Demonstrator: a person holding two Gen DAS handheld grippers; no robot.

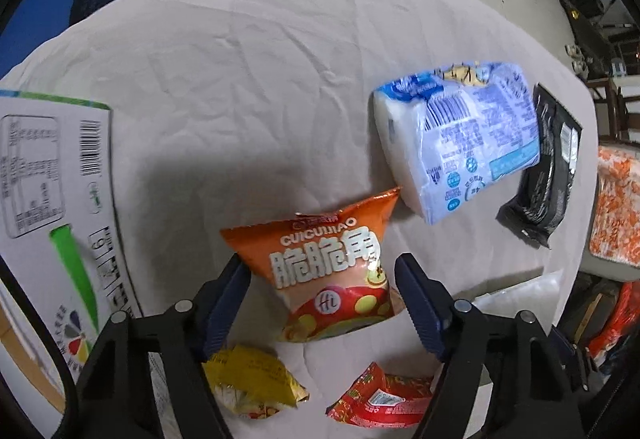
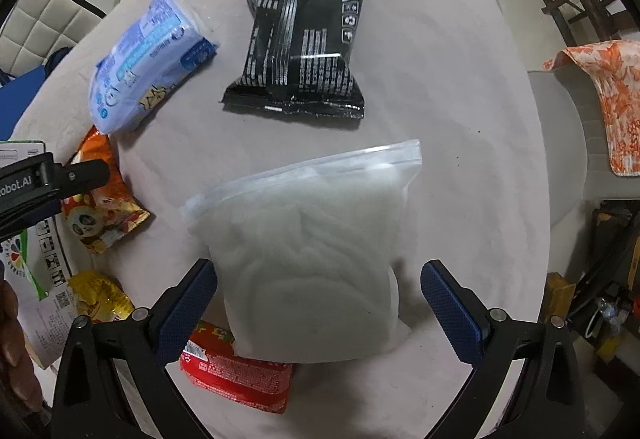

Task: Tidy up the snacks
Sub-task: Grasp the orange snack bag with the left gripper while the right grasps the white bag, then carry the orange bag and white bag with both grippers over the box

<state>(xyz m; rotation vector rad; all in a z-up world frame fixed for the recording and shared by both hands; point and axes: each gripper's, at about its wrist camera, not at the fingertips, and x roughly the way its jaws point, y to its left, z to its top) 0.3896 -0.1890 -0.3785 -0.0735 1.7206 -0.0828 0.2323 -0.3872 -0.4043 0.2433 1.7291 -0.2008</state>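
An orange chip bag (image 1: 328, 271) lies on the white cloth between the fingers of my left gripper (image 1: 324, 271), which is open around it. A yellow packet (image 1: 252, 383) and a red packet (image 1: 384, 395) lie nearer. A blue-white pack (image 1: 460, 135) and a black pouch (image 1: 548, 167) sit further right. In the right wrist view my right gripper (image 2: 320, 287) is open over a frosted zip bag (image 2: 312, 255), which partly covers the red packet (image 2: 236, 375). The black pouch (image 2: 304, 39), blue-white pack (image 2: 144, 67), orange bag (image 2: 104, 199) and yellow packet (image 2: 100, 299) lie beyond and left.
A white carton (image 1: 56, 207) with a barcode stands at the left edge of the table. A chair with an orange patterned cloth (image 2: 608, 95) is at the right. The left gripper's arm (image 2: 44, 183) reaches in from the left. Gym weights lie on the floor beyond.
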